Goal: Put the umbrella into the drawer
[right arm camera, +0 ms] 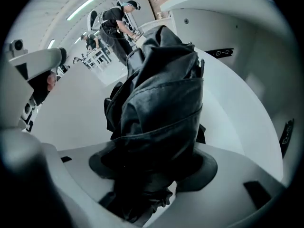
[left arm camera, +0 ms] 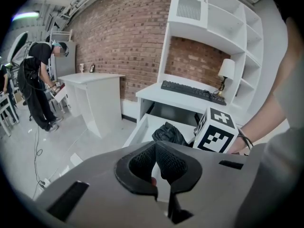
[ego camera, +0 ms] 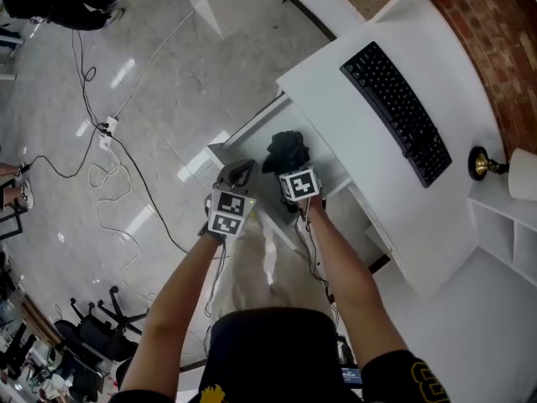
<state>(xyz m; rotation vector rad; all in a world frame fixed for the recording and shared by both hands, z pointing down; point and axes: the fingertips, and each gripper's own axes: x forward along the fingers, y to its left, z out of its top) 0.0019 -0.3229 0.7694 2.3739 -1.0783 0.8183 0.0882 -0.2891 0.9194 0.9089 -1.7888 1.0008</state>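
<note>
The black folded umbrella (ego camera: 287,151) lies in the open white drawer (ego camera: 243,137) under the desk. My right gripper (ego camera: 289,170) is straight over it and points steeply down. In the right gripper view the umbrella (right arm camera: 161,89) fills the space between the jaws of the right gripper (right arm camera: 152,167), which stand wide, and its far end rests on the drawer floor (right arm camera: 71,113). My left gripper (ego camera: 239,171) hovers at the drawer's front edge with its tips together. From the left gripper view, past the left gripper (left arm camera: 156,146), I see the umbrella (left arm camera: 168,133) in the drawer (left arm camera: 142,127).
A black keyboard (ego camera: 396,112) lies on the white desk top (ego camera: 352,154), with a brass lamp (ego camera: 503,168) beside it and shelves above. Cables (ego camera: 101,133) trail over the grey floor to the left. A person (left arm camera: 40,80) stands at another white table far off.
</note>
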